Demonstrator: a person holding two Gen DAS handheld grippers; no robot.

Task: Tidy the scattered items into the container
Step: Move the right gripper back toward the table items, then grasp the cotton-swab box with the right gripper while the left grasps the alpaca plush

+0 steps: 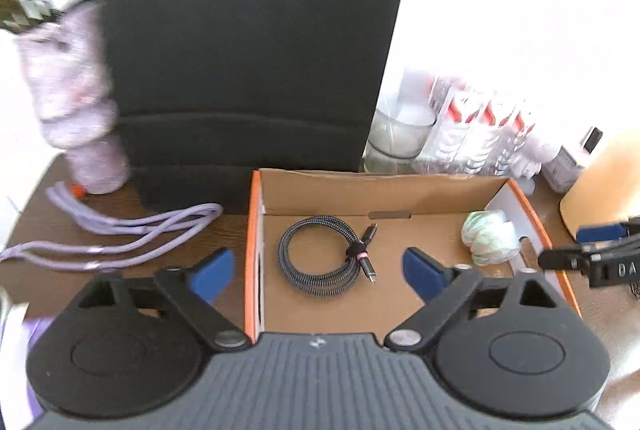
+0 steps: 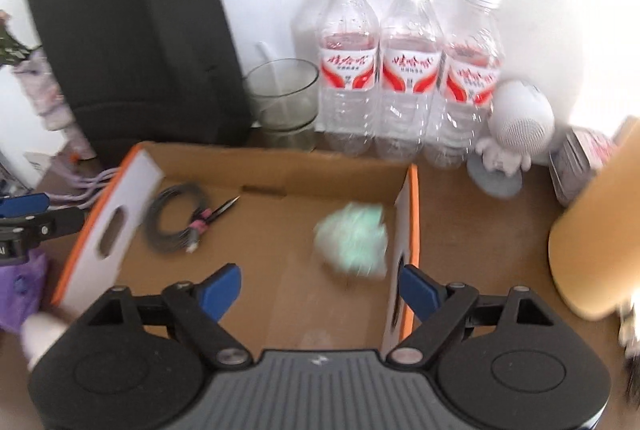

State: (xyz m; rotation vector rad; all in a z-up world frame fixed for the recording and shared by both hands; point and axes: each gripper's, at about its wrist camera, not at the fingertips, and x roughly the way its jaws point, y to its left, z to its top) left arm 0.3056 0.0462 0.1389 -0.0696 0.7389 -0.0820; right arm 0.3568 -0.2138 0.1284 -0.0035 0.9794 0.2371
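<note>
- The left gripper [image 1: 318, 270] is hovering over the near edge of the cardboard box [image 1: 253, 250]; its blue pads are standing wide apart and nothing is sitting between them.
- The right gripper [image 2: 320, 290] is hovering over the right part of the same box [image 2: 412, 213]; its pads are also standing wide apart and holding nothing.
- Two things are already lying inside the box: one coiled black cable [image 1: 320, 258] near the left wall, and one pale green crumpled ball [image 1: 488, 238] beside the right wall. In the right wrist view the ball [image 2: 352, 242] is looking blurred, so I cannot tell whether it is resting or moving.
- I am judging that the task is partly done: two things are in, and at least one is waiting outside.
- One purple cord [image 1: 120, 234] is lying on the brown table [image 1: 40, 222], left of the box and well apart from both grippers. It is seeming to be the next thing to collect.
- A purple thing [image 2: 20, 290] is showing at the left edge of the right wrist view; I cannot tell what it is.
- Behind the box are standing one black paper bag [image 1: 252, 49], one glass bowl [image 2: 284, 97], three water bottles [image 2: 408, 69] and one small white figure [image 2: 516, 125]. These are looking arranged, not scattered, but this is only my judgement.
</note>
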